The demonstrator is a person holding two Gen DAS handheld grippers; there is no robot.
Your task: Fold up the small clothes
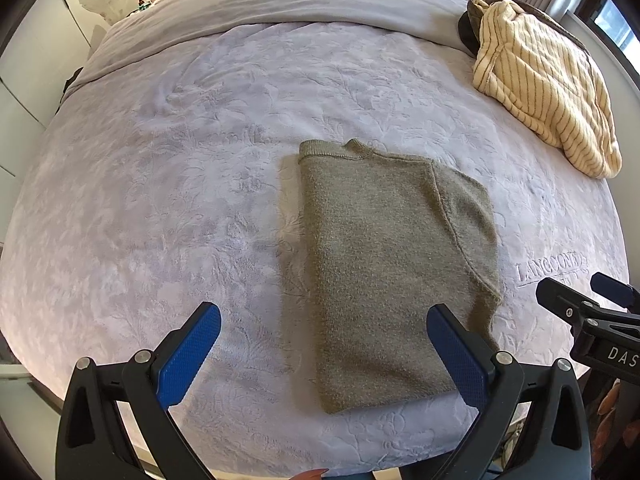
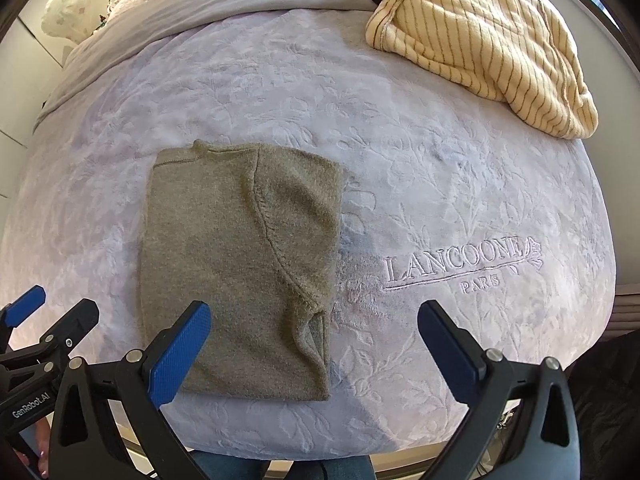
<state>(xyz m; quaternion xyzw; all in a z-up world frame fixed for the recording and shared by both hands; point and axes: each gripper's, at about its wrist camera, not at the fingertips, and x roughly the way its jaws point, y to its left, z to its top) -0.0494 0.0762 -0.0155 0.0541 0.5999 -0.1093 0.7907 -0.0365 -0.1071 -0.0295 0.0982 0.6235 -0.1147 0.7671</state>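
Observation:
An olive-green knit sweater (image 1: pixel 380 264) lies flat on the bed, folded lengthwise into a narrow rectangle, collar at the far end and a sleeve folded in along its right side. It also shows in the right wrist view (image 2: pixel 236 268). My left gripper (image 1: pixel 324 324) is open and empty, raised above the sweater's near end, its right finger over the hem. My right gripper (image 2: pixel 314 324) is open and empty above the sweater's near right corner. Each gripper's tip shows at the edge of the other's view.
The bed has a pale lavender embossed blanket (image 1: pixel 168 200) with an embroidered logo (image 2: pixel 460 264) right of the sweater. A cream striped garment (image 1: pixel 548 84) lies crumpled at the far right, over a darker item. A grey duvet (image 1: pixel 280 0) is folded across the back.

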